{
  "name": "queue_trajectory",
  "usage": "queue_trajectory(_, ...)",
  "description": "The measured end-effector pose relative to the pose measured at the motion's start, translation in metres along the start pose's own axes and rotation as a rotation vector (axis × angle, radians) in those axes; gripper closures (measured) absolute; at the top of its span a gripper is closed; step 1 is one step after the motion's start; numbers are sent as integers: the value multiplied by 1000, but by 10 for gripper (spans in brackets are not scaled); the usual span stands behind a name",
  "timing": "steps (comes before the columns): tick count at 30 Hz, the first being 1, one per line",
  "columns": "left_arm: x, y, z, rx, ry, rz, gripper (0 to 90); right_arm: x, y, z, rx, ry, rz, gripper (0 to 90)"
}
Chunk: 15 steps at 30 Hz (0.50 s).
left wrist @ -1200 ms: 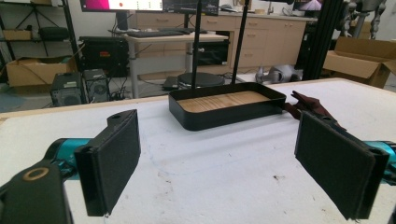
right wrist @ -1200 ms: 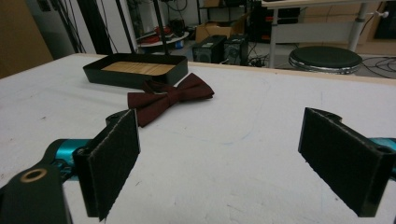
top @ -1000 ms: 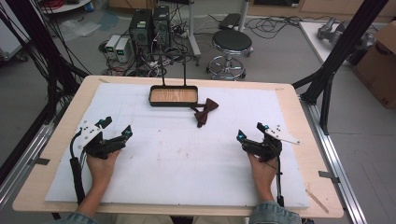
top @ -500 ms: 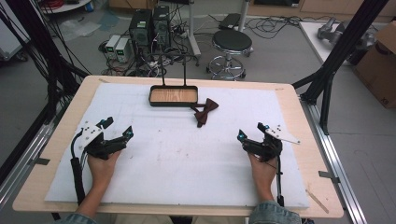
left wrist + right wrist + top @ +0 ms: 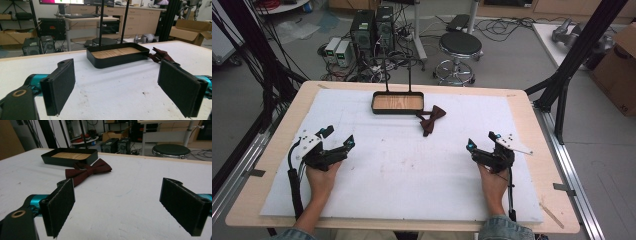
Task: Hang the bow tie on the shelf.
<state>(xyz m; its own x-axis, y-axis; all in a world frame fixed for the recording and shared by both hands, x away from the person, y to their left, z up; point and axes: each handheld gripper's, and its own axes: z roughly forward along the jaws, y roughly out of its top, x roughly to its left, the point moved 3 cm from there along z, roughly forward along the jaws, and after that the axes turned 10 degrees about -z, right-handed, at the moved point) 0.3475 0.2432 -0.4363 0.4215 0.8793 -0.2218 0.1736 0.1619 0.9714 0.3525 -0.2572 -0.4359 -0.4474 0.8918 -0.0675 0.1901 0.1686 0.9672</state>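
A white sheet (image 5: 402,175) covers the wooden table, with a black wood-floored tray (image 5: 397,102) at its far edge. The dark red fabric bow tie (image 5: 432,120) lies just right of the tray, well apart from the left gripper (image 5: 338,137) and right gripper (image 5: 481,141), both wide open and empty

We see the tray (image 5: 397,103) at the far middle of the table (image 5: 522,107), with the bow tie (image 5: 432,120) just to its right and slightly nearer. Well apart from both, the left gripper (image 5: 338,139) sits near left and the right gripper (image 5: 481,142) near right.
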Motion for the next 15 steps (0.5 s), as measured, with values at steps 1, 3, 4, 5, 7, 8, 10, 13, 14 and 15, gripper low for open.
queue_trajectory(1, 0, 0, 0, 0, 0, -3, 149, 0, 0, 0, -3, -7, -3, 121)
queue_trajectory(3, 0, 0, 0, -1, 0, -5, 149, -1, 1, -1, -12, -13, -2, 121)
queue_trajectory(4, 0, 0, 0, 0, -1, -2, 149, -2, 2, 0, -21, -24, 4, 121)
queue_trajectory(5, 0, 0, 0, -1, -4, -5, 149, -2, 2, 0, -21, -24, 4, 121)
queue_trajectory(7, -1, 0, 0, -1, -4, -5, 149, -2, 4, 2, -20, -23, 19, 121)
queue_trajectory(8, -1, 0, 1, -2, -5, -5, 150, -2, 9, 5, -20, -36, 15, 121)
queue_trajectory(10, -1, 0, 1, -3, -8, -7, 151, -2, 11, 8, -18, -39, 14, 121)
queue_trajectory(13, 0, 0, 1, -2, -7, -7, 151, -1, 22, 15, -22, -44, 3, 121)
queue_trajectory(14, 0, 0, 1, -3, -8, -7, 151, 0, 30, 22, -18, -49, -2, 135)
queue_trajectory(15, 0, 0, 1, -3, -9, -7, 151, 0, 30, 22, -18, -49, -2, 135)
